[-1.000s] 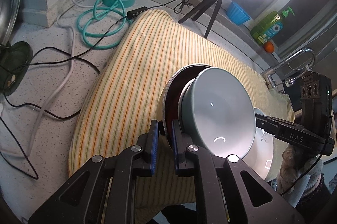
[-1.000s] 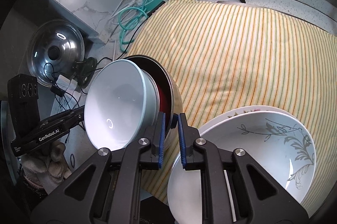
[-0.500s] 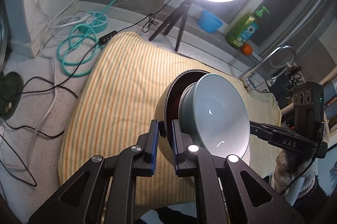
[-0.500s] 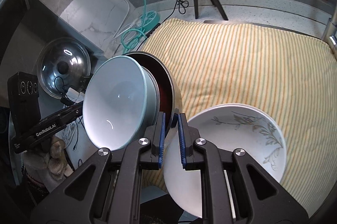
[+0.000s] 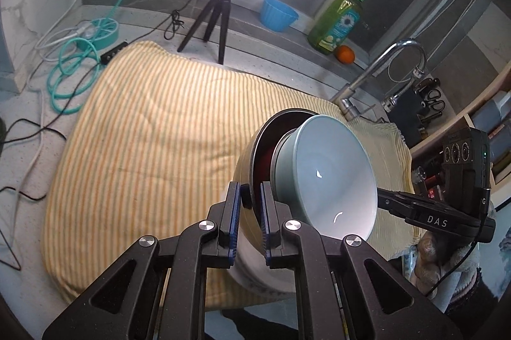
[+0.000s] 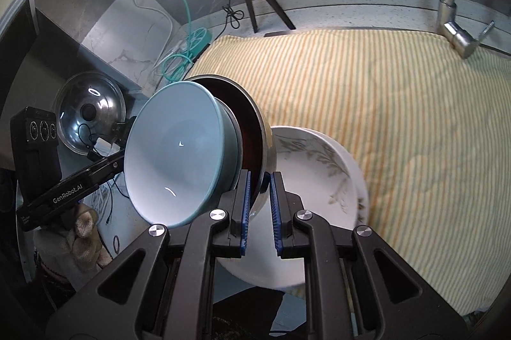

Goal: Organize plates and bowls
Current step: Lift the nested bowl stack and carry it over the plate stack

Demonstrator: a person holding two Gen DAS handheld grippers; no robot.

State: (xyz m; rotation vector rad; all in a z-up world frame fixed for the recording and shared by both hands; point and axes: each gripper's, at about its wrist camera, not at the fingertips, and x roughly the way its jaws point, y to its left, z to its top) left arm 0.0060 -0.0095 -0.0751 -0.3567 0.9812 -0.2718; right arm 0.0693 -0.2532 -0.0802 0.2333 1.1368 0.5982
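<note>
A light blue bowl (image 5: 329, 177) (image 6: 179, 154) sits nested in a dark bowl (image 5: 255, 161) (image 6: 252, 129) with a metal outside and a dark red inside. The pair is tilted on edge and held in the air. My left gripper (image 5: 250, 196) is shut on the dark bowl's rim from one side. My right gripper (image 6: 259, 183) is shut on the same rim from the other side. Below them, white plates with a leaf pattern (image 6: 322, 167) (image 5: 255, 276) lie stacked at the near edge of a striped yellow towel (image 5: 143, 132) (image 6: 383, 100).
A ring light on a tripod (image 5: 217, 17), a blue cup (image 5: 276, 14), a green soap bottle (image 5: 341, 20) and an orange (image 5: 345, 54) stand along the back ledge. A faucet (image 6: 453, 27) rises at the right. Cables (image 5: 70, 74) and a pot lid (image 6: 89, 110) lie to the left.
Both grippers have carried the nested bowls up and away from the towel's surface. The white plates now lie lower and further off, and more of the back ledge shows.
</note>
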